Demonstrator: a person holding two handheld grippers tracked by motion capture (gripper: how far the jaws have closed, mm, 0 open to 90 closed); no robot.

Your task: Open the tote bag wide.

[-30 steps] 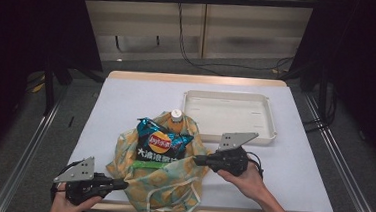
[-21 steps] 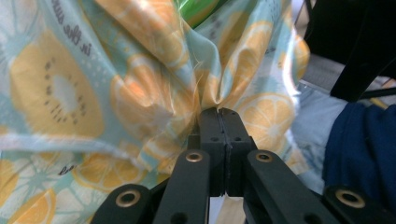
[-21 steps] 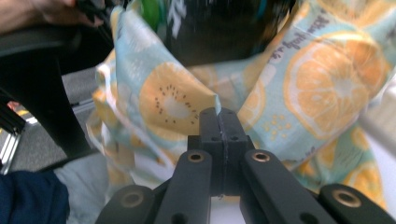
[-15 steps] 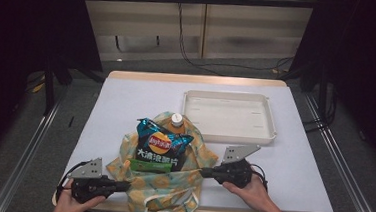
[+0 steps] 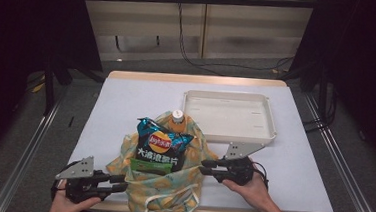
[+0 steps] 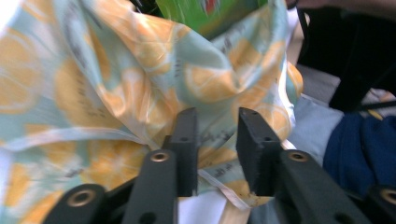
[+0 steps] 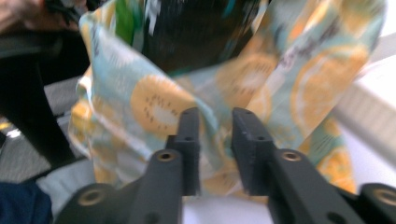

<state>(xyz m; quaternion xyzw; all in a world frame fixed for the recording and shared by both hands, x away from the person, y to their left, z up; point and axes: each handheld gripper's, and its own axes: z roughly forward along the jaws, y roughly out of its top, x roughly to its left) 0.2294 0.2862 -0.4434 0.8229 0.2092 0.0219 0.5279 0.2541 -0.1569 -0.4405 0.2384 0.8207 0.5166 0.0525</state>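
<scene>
White tabletop (image 5: 126,101) carries all. Near edge: left claw (image 5: 120,184) and right claw (image 5: 205,167), both just unclenching, flank slumped lemon-print cloth bag (image 5: 164,194); chip packet (image 5: 161,144), bottle (image 5: 177,116) exposed for unloading; white tray (image 5: 269,134) beyond.

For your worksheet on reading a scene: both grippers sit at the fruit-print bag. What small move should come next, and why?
Probably draw both grippers back from the bag. The left gripper and right gripper have just been opening, cloth lies loose between their jaws, and the bag rests slumped on the table, so it looks released.
</scene>
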